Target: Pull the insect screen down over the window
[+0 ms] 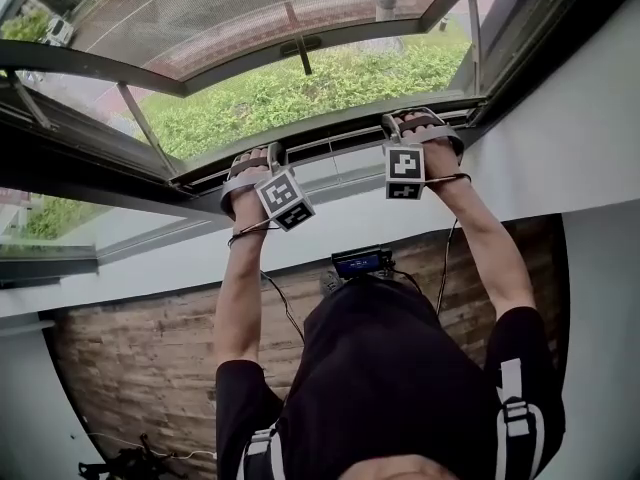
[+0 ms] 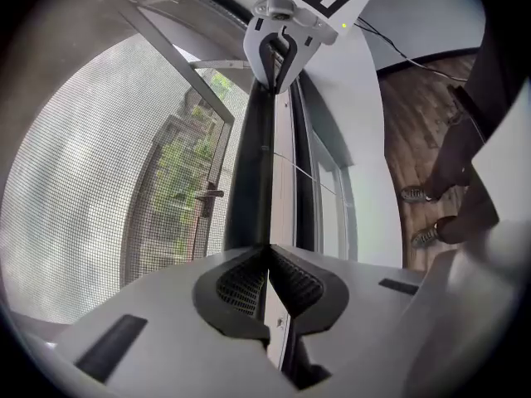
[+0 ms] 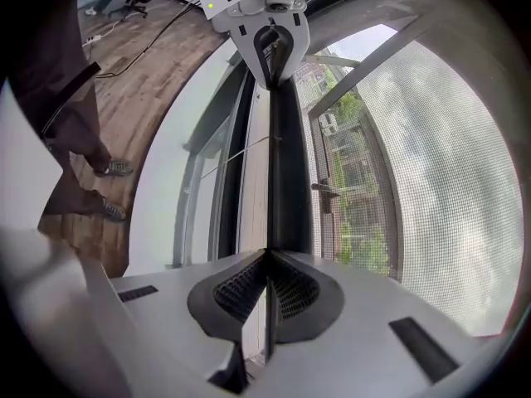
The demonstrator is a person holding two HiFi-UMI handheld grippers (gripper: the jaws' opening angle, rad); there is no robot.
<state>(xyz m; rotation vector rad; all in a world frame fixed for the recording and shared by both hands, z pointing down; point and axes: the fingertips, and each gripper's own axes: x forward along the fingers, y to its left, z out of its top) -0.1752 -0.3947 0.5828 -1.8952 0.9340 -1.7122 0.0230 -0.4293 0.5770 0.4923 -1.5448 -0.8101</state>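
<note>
The insect screen's mesh (image 1: 215, 8) hangs over the window, and its dark pull bar (image 1: 330, 146) runs across just above the white sill. My left gripper (image 1: 270, 155) and right gripper (image 1: 402, 125) both sit on that bar, about a forearm's length apart. In the left gripper view the jaws (image 2: 267, 264) are shut on the bar's thin edge, and the pull bar (image 2: 253, 164) stretches away to the right gripper (image 2: 282, 52), with mesh (image 2: 83, 181) on its left. The right gripper view mirrors this: the jaws (image 3: 267, 268) pinch the pull bar (image 3: 284, 164), and mesh (image 3: 431, 164) is on its right.
A window handle (image 2: 209, 193) shows through the mesh, with greenery and buildings outside. The sill and white wall (image 1: 300, 238) lie below the bar. Under them is wooden floor (image 1: 150, 358), where the person's shoes (image 3: 112, 168) stand. Cables trail across the floor.
</note>
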